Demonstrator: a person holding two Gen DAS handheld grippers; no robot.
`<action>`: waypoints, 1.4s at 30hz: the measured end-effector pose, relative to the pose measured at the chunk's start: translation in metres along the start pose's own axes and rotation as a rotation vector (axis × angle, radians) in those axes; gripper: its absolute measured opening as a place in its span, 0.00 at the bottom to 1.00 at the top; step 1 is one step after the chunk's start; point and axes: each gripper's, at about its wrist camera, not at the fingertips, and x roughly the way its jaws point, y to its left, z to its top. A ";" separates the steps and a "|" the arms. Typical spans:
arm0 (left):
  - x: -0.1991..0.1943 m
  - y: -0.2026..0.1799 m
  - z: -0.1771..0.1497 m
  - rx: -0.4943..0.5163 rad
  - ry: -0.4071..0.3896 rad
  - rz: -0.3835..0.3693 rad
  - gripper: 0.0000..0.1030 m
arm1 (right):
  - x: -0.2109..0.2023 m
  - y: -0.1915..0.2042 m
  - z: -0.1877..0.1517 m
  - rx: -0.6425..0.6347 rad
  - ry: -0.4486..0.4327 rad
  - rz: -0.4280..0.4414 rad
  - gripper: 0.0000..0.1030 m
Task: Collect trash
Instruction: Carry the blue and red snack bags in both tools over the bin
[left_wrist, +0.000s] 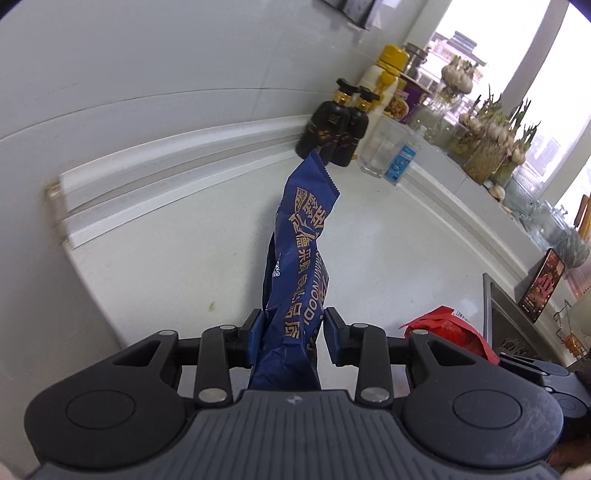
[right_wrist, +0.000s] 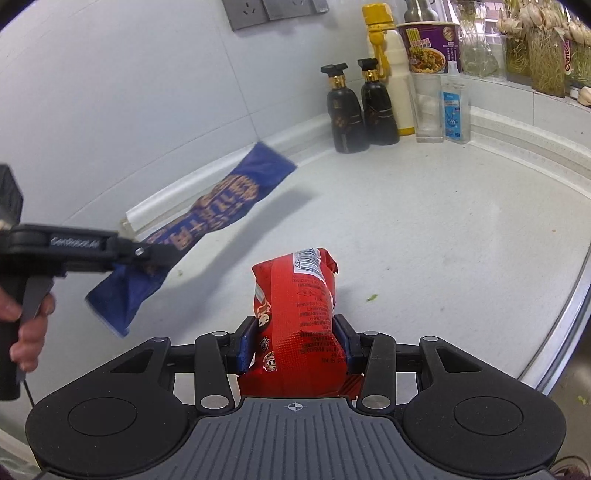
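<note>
trash first: there's a blue wrapper (left_wrist: 295, 266) pinched in the left gripper (left_wrist: 293, 332), jaws closed on its lower part, the rest sticking out over the counter (left_wrist: 388, 229). the right gripper (right_wrist: 295, 339) has its jaws clamped on a red packet (right_wrist: 299, 317), also lifted off the counter.

so i'd say both pickups are done and we're at the carry step. next move needs a bin, and neither view shows one, so the person has to turn toward wherever it is without letting either piece slip.

the right view shows the blue wrapper from the side, hanging clear above its shadow, plus a green scrap (right_wrist: 372, 297) on the counter. the left view alone shows the sink (left_wrist: 517, 325) edge off to the right.
</note>
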 end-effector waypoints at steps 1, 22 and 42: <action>-0.005 0.002 -0.003 -0.004 -0.003 0.003 0.30 | -0.001 0.003 -0.001 0.002 0.001 0.003 0.40; -0.110 0.058 -0.079 -0.165 -0.007 0.067 0.30 | -0.026 0.093 -0.040 -0.030 0.026 0.085 0.40; -0.120 0.100 -0.140 -0.296 0.130 0.125 0.30 | -0.002 0.159 -0.106 -0.032 0.201 0.179 0.40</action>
